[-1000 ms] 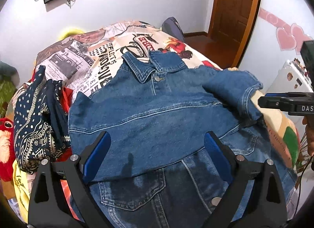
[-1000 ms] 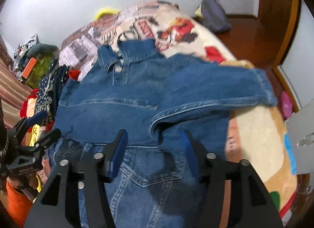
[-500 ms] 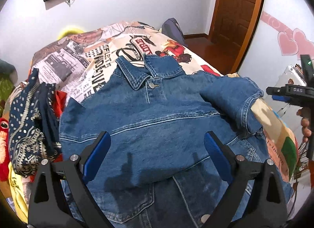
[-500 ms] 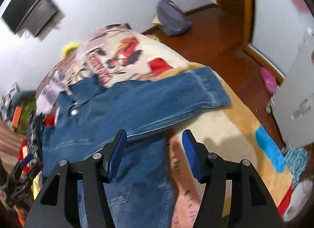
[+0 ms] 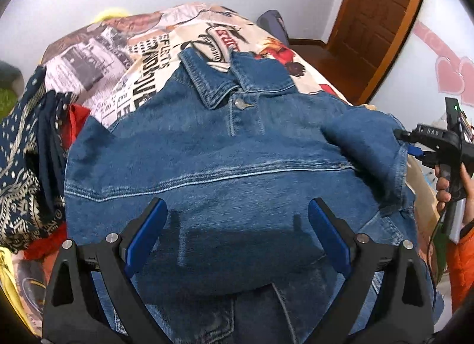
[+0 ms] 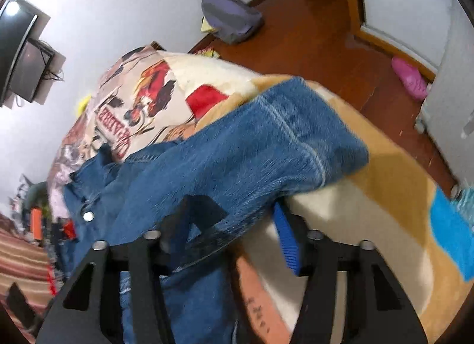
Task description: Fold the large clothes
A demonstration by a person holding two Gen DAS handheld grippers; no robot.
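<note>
Here: denim jacket point(image 5: 225, 166) on printed bedspread point(image 5: 142, 56); wooden floor point(image 6: 320, 44), white walls.

Black gripper point(image 5: 235, 233), blue pads point(image 5: 146, 236), orange sleeve point(image 5: 460, 270).

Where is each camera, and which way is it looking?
Left wrist: rides the left gripper, looking down over the denim jacket on the bed; a hand holding the right gripper shows at the right edge.
Right wrist: rides the right gripper, tilted toward the jacket's sleeve, whose cloth lies between its fingers, with the floor beyond.
Shared: jacket, bed.
</note>
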